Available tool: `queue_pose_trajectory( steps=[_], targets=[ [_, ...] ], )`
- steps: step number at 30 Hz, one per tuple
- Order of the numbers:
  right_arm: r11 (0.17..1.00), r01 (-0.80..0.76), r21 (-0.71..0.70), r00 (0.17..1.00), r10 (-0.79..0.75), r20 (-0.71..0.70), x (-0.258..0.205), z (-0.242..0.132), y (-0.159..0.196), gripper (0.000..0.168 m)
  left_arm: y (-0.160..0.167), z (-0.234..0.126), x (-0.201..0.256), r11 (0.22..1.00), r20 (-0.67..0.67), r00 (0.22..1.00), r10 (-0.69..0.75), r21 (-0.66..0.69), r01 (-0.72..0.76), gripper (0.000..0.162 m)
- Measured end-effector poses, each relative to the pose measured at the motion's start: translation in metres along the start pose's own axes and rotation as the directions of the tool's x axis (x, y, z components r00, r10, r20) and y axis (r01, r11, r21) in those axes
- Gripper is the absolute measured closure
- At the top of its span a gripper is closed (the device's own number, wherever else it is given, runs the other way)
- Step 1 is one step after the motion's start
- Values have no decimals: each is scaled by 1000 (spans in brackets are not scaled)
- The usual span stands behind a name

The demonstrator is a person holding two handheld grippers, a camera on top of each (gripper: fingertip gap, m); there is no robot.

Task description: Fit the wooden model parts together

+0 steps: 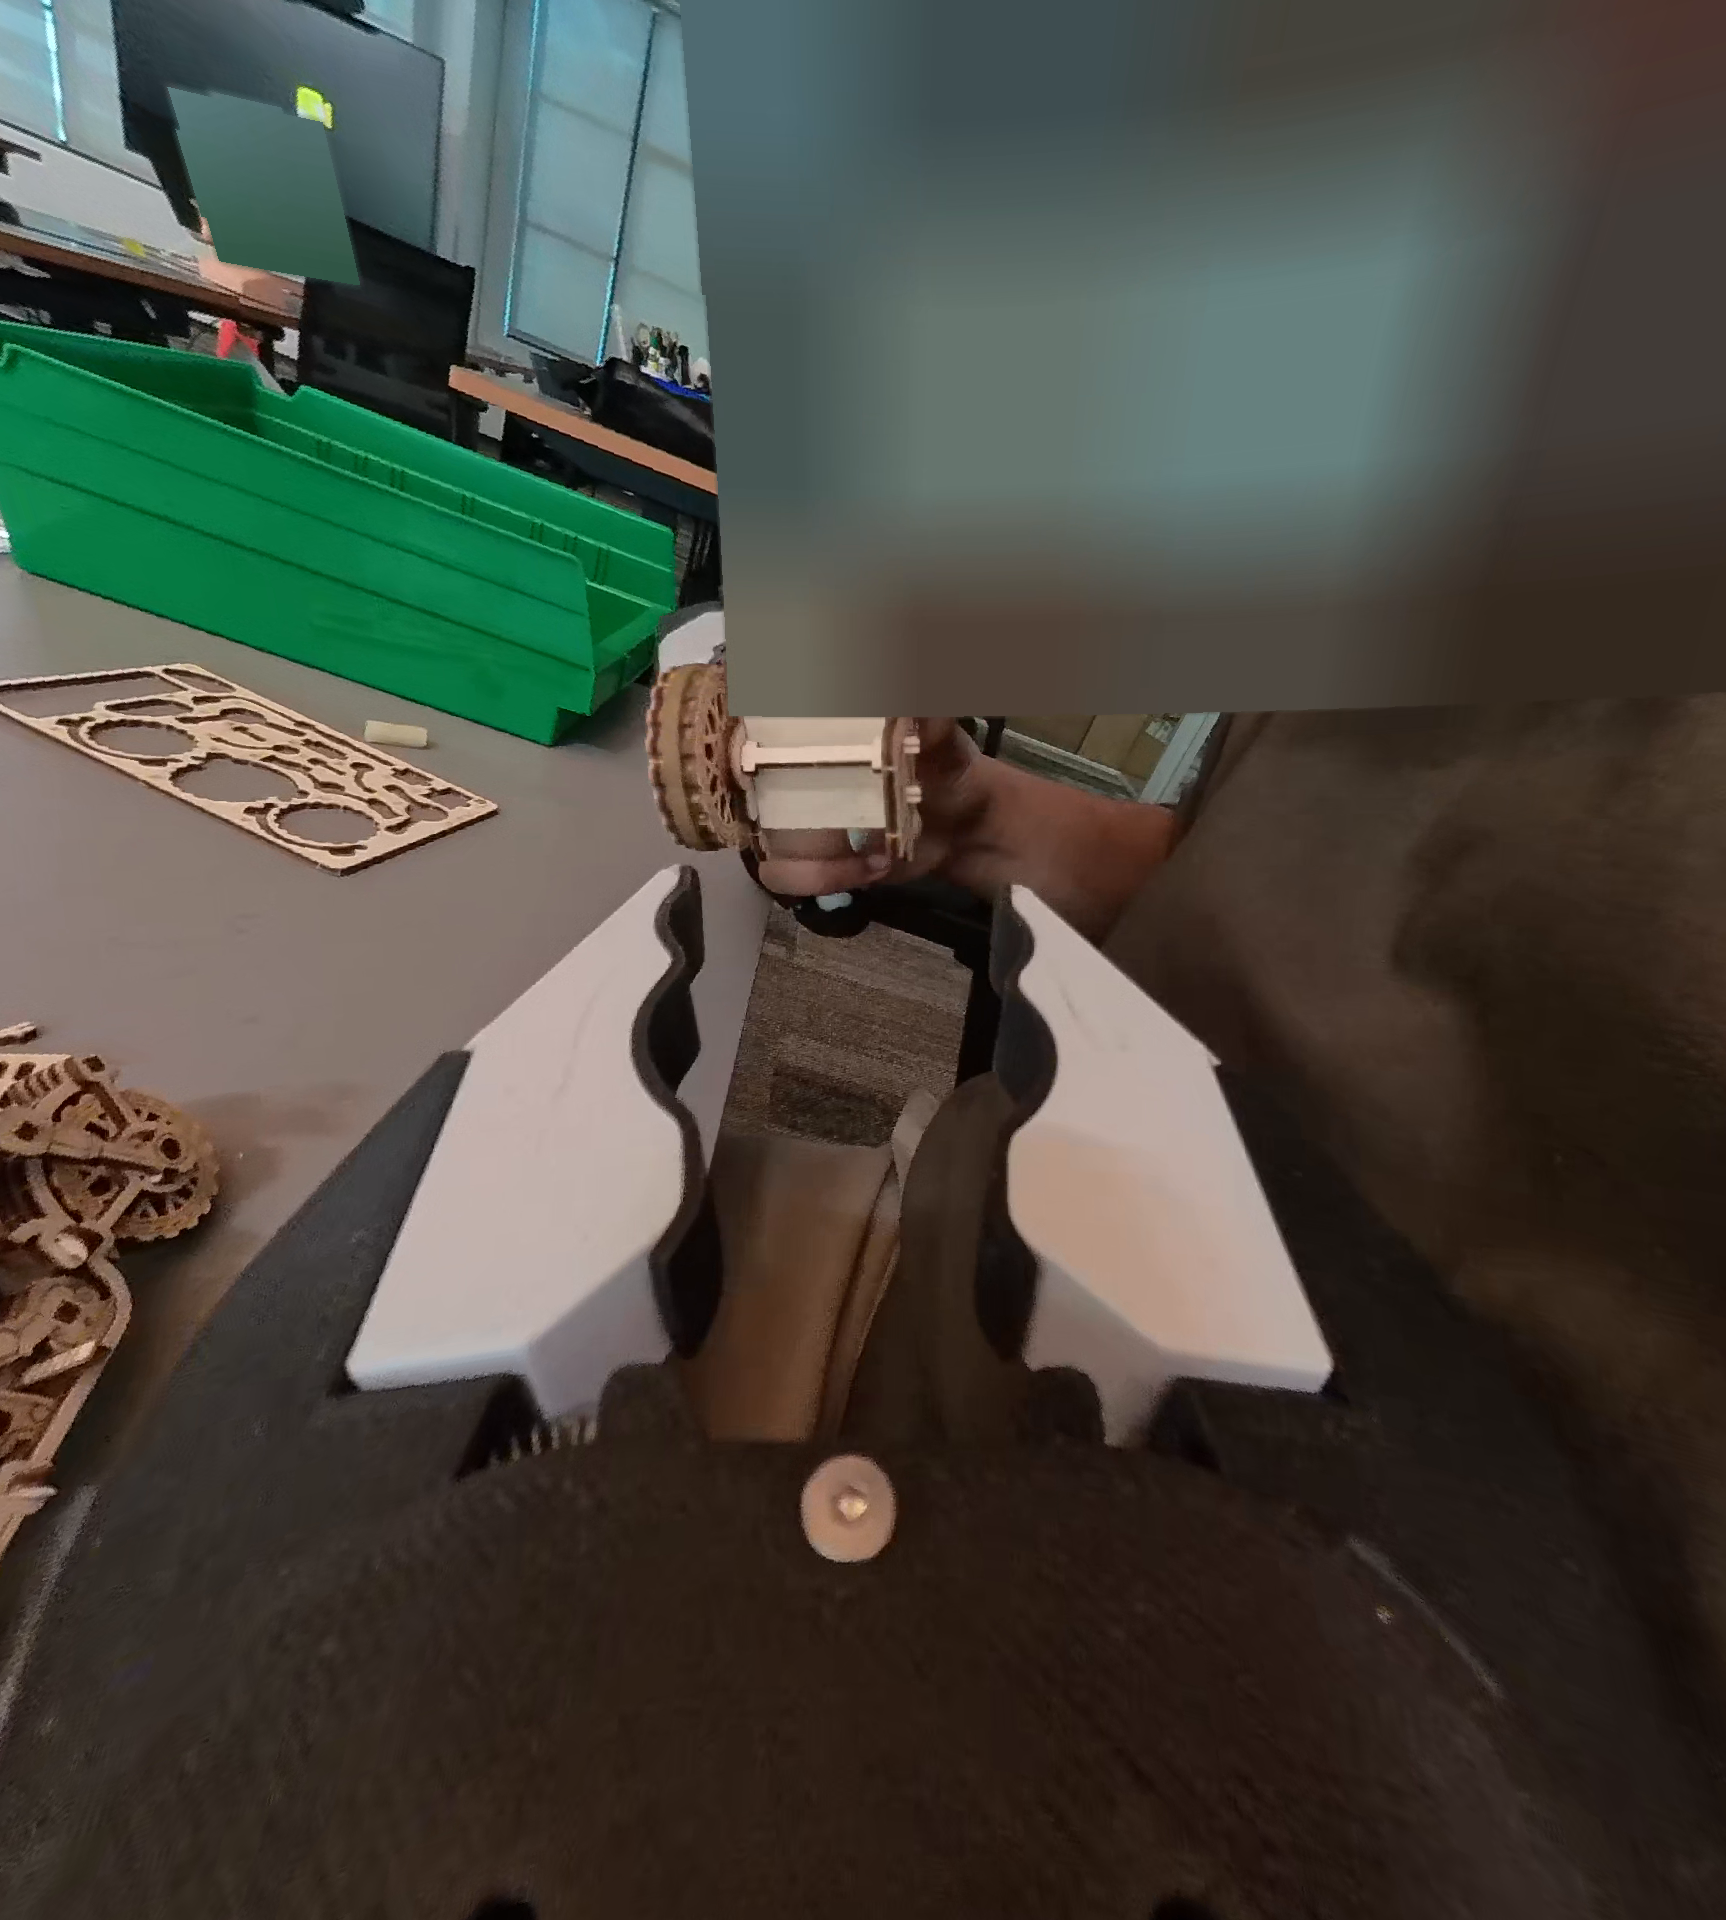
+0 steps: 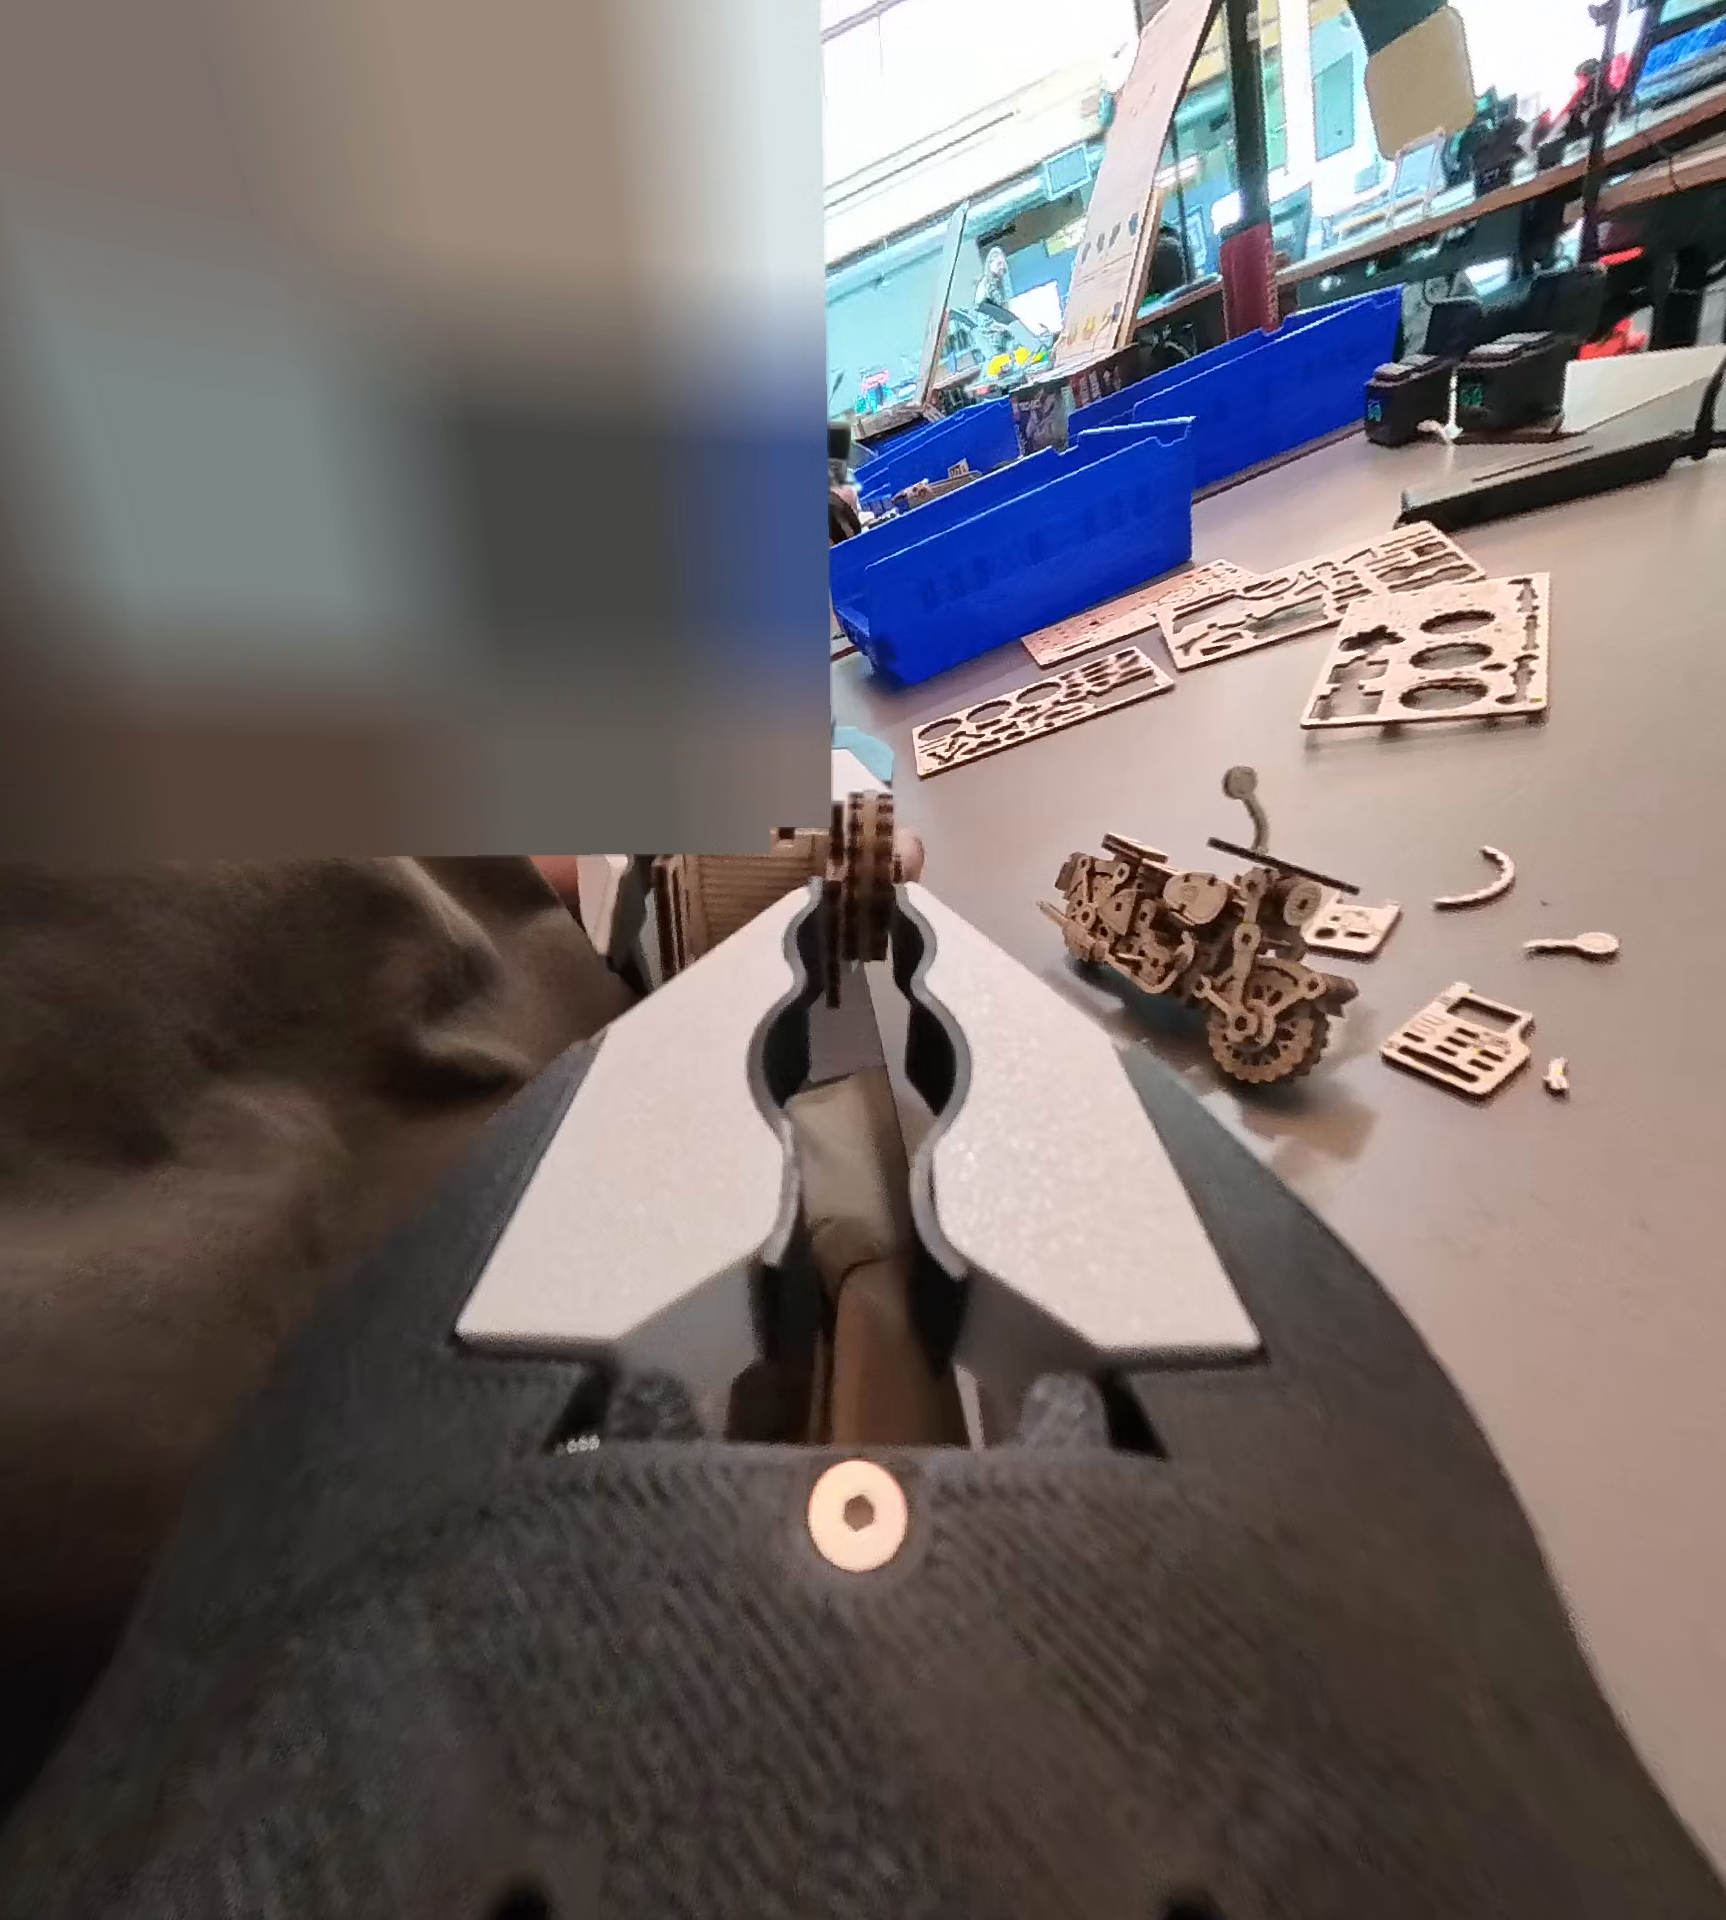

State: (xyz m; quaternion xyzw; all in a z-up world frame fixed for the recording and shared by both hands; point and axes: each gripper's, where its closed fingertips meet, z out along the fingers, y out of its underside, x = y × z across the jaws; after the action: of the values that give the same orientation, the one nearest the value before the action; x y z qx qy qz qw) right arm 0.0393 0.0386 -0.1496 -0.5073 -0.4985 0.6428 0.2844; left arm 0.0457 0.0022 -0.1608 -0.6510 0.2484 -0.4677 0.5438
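A wooden sub-assembly, a spoked wheel (image 1: 691,771) fixed to a pale box frame (image 1: 817,781), is held up off the table with a bare hand (image 1: 952,821) around it. My left gripper (image 1: 843,899) is open and empty, its tips just below and short of that assembly. My right gripper (image 2: 859,906) is shut on the wheel (image 2: 861,873), edge-on between its tips. The box frame (image 2: 724,906) sticks out to the left of the wheel. A built wooden motorcycle (image 2: 1202,951) lies on the grey table to the right.
A green bin (image 1: 319,540), a punched-out wooden sheet (image 1: 225,764), a small pale peg (image 1: 397,732) and a pile of wooden parts (image 1: 28,1195) lie to the left. Blue bins (image 2: 1025,540), several punched sheets (image 2: 1430,655) and small loose pieces (image 2: 1456,1039) lie to the right. My hands' fingertips stand some 4 centimeters from each other.
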Motion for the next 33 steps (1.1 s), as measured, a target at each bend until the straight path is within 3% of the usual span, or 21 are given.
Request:
queue_pose_trajectory(
  steps=[14,17,23,33],
  targets=[
    [1000,-25,-13,1000,25,-8,3,2,4,158,0,-1,-5,1000,17,1000,-25,0,25,110],
    [1000,-16,-15,1000,16,-5,2,2,4,158,2,-1,2,999,-38,998,-44,-17,44,128],
    [1000,22,-5,1000,-22,-2,0,1,2,158,-7,-7,2,994,-81,991,-102,34,105,137],
    [996,93,3,994,-93,50,-11,1,3,158,-12,-9,-7,991,-39,993,-113,72,115,120]
  ],
)
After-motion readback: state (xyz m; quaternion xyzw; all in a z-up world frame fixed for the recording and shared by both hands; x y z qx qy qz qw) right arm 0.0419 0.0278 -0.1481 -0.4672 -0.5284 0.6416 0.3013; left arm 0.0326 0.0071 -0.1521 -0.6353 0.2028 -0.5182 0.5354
